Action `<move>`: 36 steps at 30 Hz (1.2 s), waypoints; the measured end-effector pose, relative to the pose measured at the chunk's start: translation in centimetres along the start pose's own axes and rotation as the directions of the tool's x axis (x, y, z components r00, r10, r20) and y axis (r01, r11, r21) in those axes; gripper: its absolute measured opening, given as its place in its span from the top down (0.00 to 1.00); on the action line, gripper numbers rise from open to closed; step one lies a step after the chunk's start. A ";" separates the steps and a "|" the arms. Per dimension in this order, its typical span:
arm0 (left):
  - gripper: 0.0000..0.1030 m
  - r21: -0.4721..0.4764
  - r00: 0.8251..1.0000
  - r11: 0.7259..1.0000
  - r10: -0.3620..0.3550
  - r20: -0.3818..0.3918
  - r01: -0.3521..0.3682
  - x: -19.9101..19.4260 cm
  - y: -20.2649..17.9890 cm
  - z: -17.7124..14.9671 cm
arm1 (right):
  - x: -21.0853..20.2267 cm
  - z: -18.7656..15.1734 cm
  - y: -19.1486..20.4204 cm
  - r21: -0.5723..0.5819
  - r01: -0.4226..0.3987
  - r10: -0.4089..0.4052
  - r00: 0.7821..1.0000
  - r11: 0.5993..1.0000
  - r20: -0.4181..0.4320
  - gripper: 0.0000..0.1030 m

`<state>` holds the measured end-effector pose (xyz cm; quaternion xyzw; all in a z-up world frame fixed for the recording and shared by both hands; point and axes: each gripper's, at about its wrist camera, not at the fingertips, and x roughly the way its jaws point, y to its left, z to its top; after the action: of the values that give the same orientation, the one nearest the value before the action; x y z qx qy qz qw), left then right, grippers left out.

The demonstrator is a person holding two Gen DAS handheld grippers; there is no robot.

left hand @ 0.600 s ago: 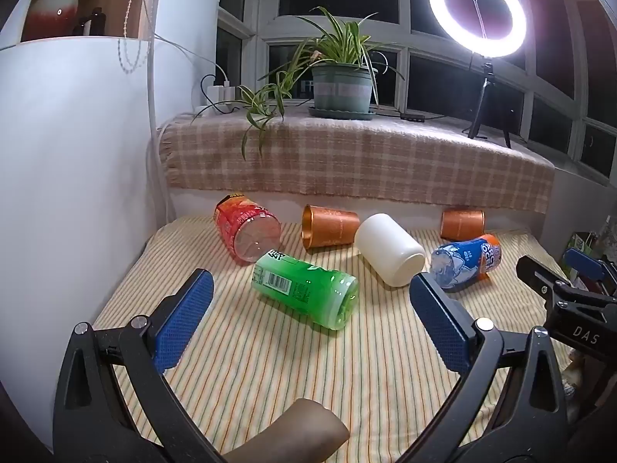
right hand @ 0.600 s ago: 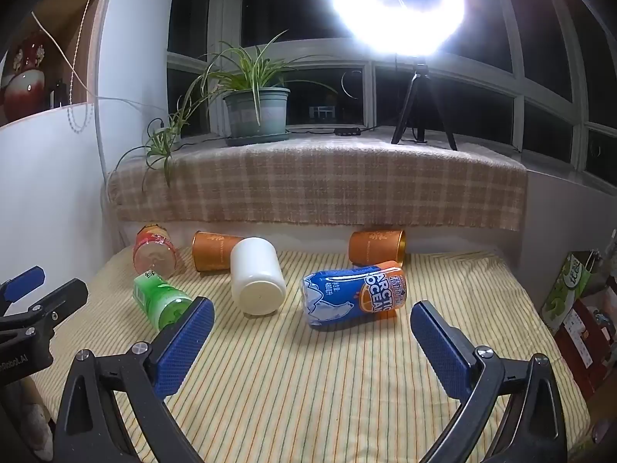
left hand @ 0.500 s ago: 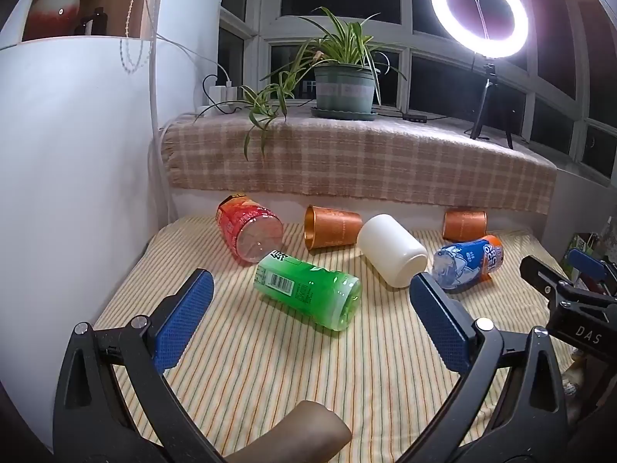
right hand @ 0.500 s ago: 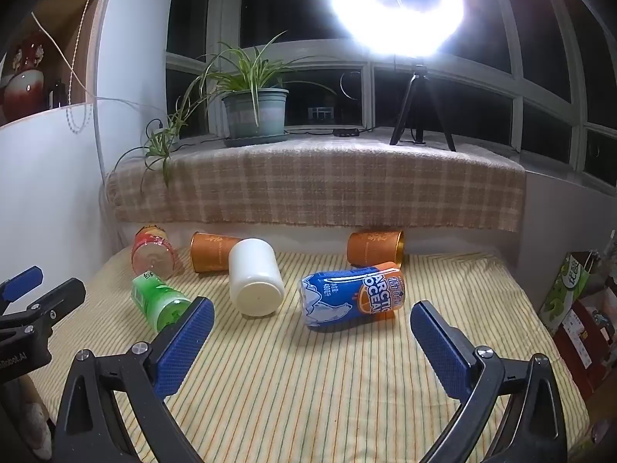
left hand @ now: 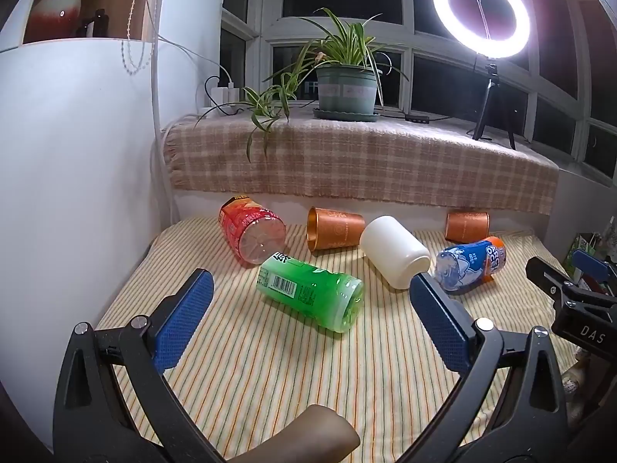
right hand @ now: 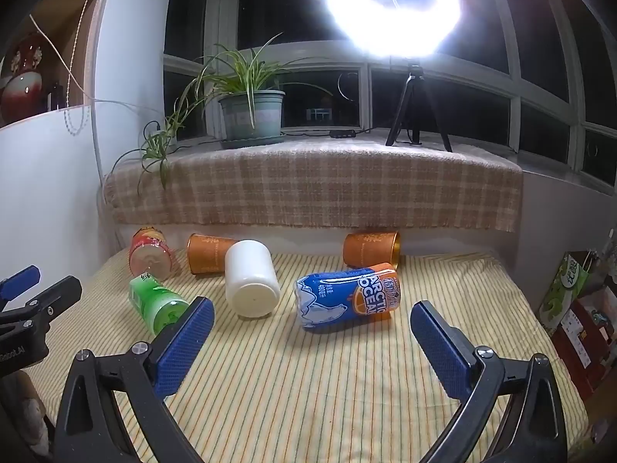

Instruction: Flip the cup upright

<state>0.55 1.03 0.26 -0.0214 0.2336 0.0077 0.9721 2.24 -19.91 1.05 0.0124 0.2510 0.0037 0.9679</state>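
Observation:
Several cups lie on their sides on the striped cloth (left hand: pixel 270 366): a green cup (left hand: pixel 310 295), a red cup (left hand: pixel 252 235), a white cup (left hand: pixel 395 256), a blue-and-orange cup (left hand: pixel 470 264) and two copper cups (left hand: pixel 335 228) (left hand: pixel 467 225). My left gripper (left hand: pixel 310 324) is open and empty, just short of the green cup. My right gripper (right hand: pixel 310 341) is open and empty, just short of the blue-and-orange cup (right hand: pixel 347 297). The white cup (right hand: pixel 252 283) and green cup (right hand: pixel 158 303) also show in the right wrist view.
A raised ledge with a plaid cloth (left hand: pixel 358 158) runs behind the cups, holding a potted plant (left hand: pixel 345 88) and a ring light on a tripod (left hand: pixel 482 11). A white wall (left hand: pixel 77 193) bounds the left. Boxes (right hand: pixel 570 308) stand off the right edge.
Both grippers have drifted slightly; the views shift a little. The cups have not moved and both grippers stay open.

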 end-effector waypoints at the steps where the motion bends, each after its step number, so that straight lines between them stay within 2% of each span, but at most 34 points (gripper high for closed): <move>1: 0.00 0.000 1.000 1.000 0.000 0.001 0.000 0.0 0.1 0.1 | 0.1 0.0 0.0 0.002 -0.001 0.001 1.000 1.000 -0.001 0.00; 36: 0.00 0.006 1.000 1.000 0.008 0.011 -0.008 -0.6 -0.5 0.5 | 0.1 0.1 0.3 -0.010 -0.006 0.006 1.000 1.000 -0.003 0.00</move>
<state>0.21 0.58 0.97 -0.0176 0.2283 0.0108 0.9734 2.32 -19.63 1.08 0.0084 0.2523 0.0079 0.9676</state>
